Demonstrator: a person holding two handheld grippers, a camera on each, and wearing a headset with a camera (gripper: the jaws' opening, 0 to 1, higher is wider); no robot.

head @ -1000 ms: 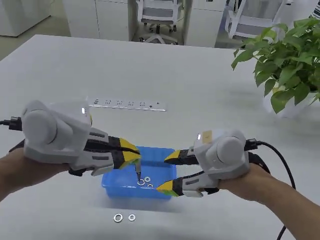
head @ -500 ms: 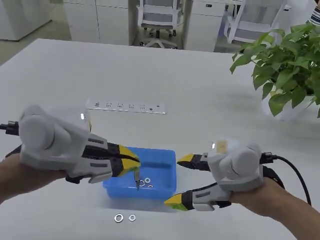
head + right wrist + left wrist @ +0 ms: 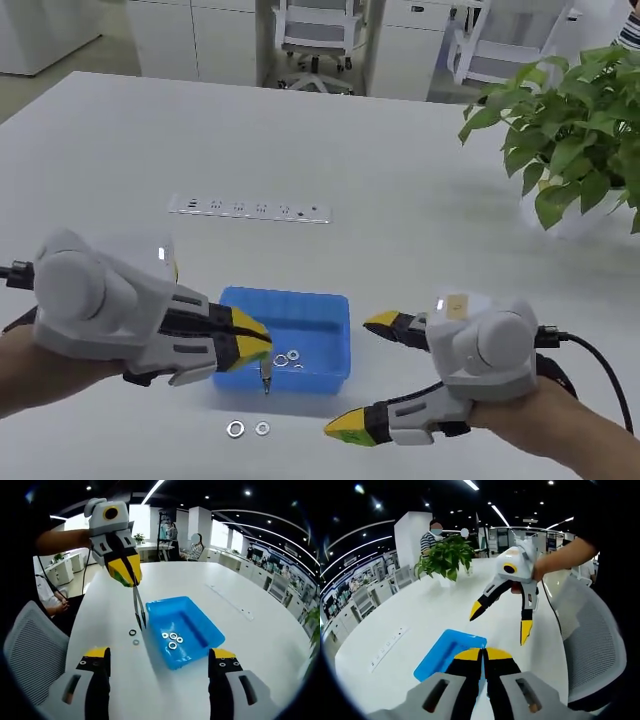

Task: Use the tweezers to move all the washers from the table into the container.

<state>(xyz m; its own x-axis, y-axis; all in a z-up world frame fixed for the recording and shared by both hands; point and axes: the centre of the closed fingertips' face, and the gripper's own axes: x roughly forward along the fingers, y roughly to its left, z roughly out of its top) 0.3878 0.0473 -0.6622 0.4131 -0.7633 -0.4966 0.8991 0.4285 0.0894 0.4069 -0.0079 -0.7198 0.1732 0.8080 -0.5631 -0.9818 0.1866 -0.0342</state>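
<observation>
My left gripper (image 3: 262, 340) is shut on grey tweezers (image 3: 266, 376), whose tips hang over the front wall of the blue container (image 3: 318, 312). Several washers (image 3: 287, 358) lie inside the container. Two washers (image 3: 235, 429) rest on the table in front of it, just below the tweezer tips. My right gripper (image 3: 352, 376) stands open and holds nothing, to the right of the container. In the right gripper view the left gripper (image 3: 125, 570) holds the tweezers (image 3: 139, 607) above the two table washers (image 3: 132, 632), beside the container (image 3: 200, 630). In the left gripper view its jaws are closed over the container (image 3: 440, 655).
A white power strip (image 3: 250, 209) lies on the table beyond the container. A potted green plant (image 3: 570, 130) stands at the far right. Office chairs (image 3: 318, 30) stand past the table's far edge. The tabletop is plain white.
My left gripper has drawn the tweezers back from inside the container to its front wall. My right gripper has moved right and toward me, away from the container.
</observation>
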